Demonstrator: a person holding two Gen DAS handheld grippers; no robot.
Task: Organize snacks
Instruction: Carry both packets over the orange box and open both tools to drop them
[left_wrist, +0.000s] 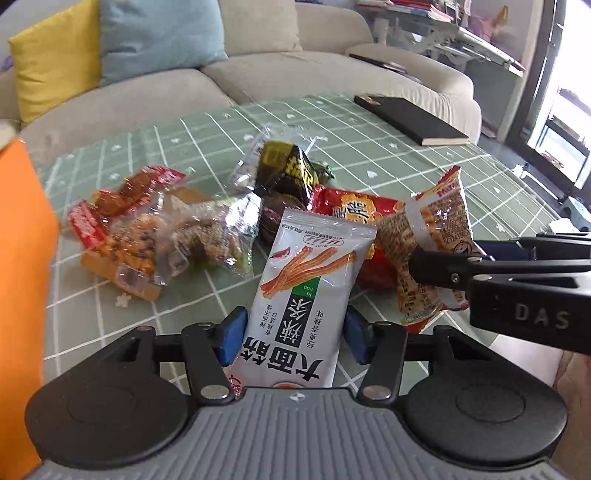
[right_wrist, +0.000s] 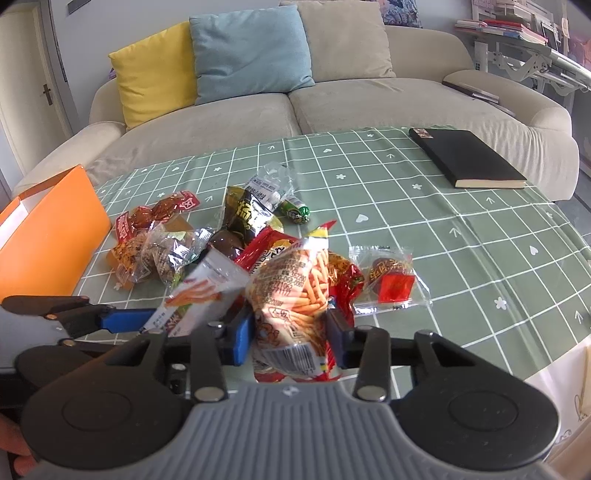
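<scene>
My left gripper (left_wrist: 293, 338) is shut on a white packet of spicy strips (left_wrist: 306, 295) and holds it upright above the green checked table (left_wrist: 406, 155). My right gripper (right_wrist: 290, 338) is shut on a clear and orange bag of snack sticks (right_wrist: 299, 295), which also shows in the left wrist view (left_wrist: 432, 229) at the right. Both packets hang just in front of a loose pile of snacks (right_wrist: 207, 236) in the middle of the table. The left gripper with the white packet (right_wrist: 199, 291) shows at the left of the right wrist view.
An orange box (right_wrist: 48, 240) stands at the table's left edge. A black notebook (right_wrist: 469, 157) lies at the far right. A single clear and red snack packet (right_wrist: 391, 280) lies right of the pile. A beige sofa (right_wrist: 332, 103) with yellow and blue cushions stands behind the table.
</scene>
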